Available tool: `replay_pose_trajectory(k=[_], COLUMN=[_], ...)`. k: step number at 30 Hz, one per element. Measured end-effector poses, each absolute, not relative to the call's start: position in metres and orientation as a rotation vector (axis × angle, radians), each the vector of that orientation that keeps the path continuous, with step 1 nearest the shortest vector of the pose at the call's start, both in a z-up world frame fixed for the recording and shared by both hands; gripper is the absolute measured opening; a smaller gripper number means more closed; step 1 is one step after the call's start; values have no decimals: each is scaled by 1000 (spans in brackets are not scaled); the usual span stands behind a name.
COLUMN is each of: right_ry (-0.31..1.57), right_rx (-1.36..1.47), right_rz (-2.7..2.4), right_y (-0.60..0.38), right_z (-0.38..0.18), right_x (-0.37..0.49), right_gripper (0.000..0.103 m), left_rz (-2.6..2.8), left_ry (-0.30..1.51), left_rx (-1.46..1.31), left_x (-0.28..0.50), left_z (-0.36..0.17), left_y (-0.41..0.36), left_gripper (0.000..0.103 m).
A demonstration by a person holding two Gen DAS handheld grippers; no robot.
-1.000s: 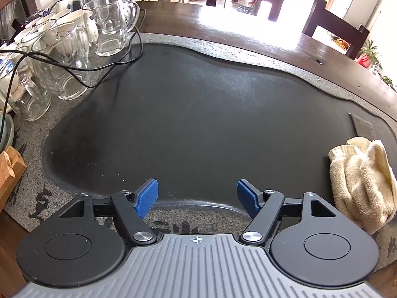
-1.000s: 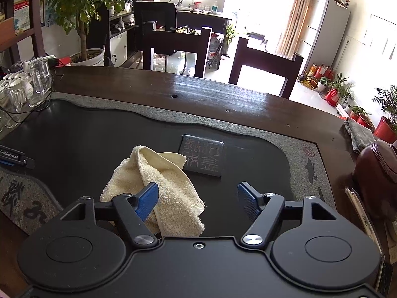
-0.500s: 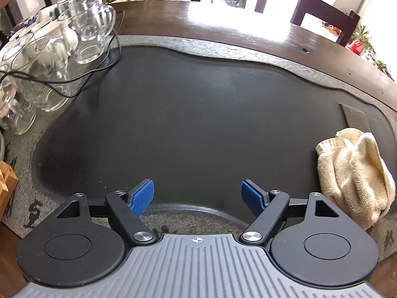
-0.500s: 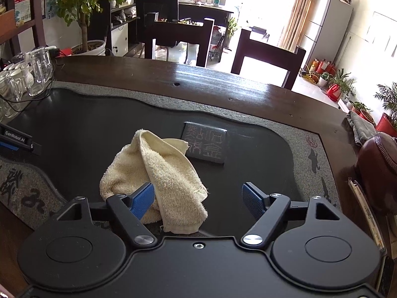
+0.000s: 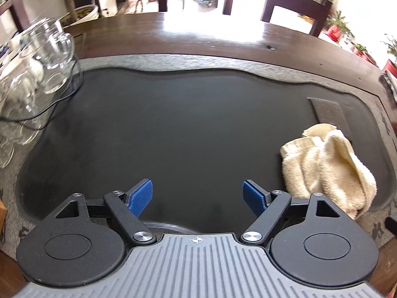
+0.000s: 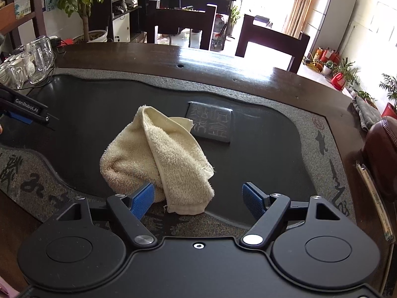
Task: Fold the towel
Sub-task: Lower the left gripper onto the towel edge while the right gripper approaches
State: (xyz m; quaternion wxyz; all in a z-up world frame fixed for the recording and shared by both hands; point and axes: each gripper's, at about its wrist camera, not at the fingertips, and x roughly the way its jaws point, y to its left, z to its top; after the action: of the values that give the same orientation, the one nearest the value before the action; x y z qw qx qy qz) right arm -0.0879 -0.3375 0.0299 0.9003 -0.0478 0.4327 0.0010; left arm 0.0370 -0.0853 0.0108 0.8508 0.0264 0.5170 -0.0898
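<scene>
Left wrist view: left tongs (image 5: 197, 197) stood wide apart w/ nothing between the blue pads, hovering over the near part of the dark tray (image 5: 188, 134) set into the wooden counter (image 5: 203, 39). The cream towel (image 5: 327, 168) lay crumpled in a loose heap at the tray's right end, off to the right of the tongs and just beyond the right pad (image 5: 253, 198); not touching as far as visible. A grey inscribed slab (image 5: 330, 114) sat just behind the towel. Glass mugs (image 5: 37, 74) clustered at the far-left rim, a black cable (image 5: 62, 96) trailing past them onto the tray.

Right wrist view: right tongs (image 6: 197, 198) likewise stood apart, empty. The towel (image 6: 158, 156) lay directly ahead, slightly left of centre, its near hem reaching the tray's (image 6: 260, 154) front edge. The left pad (image 6: 142, 200) overlapped the towel's lower-left bulge in the picture; contact could not be told. The right pad (image 6: 253, 200) stood clear of the cloth, w/ bare tray between. The inscribed slab (image 6: 211, 121) lay just behind the towel, at its right. Left tongs (image 6: 24, 111) showed at the far-left edge, well apart from the towel. Mugs (image 6: 37, 59) stood at the far-left corner of the counter (image 6: 223, 64).
</scene>
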Motion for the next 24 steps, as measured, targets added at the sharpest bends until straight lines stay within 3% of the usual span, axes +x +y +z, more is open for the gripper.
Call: replay_pose_trajectory(k=[24], right_ry=[947], right_rx=[-104], right_rz=[62], right_y=[-333], right_z=[-1], right_x=[-82], right_gripper=[81], left_rz=[-496], left_ry=[1009], left_rx=[284], left_x=[88], left_z=[42], left_y=[-220], left_gripper=[82])
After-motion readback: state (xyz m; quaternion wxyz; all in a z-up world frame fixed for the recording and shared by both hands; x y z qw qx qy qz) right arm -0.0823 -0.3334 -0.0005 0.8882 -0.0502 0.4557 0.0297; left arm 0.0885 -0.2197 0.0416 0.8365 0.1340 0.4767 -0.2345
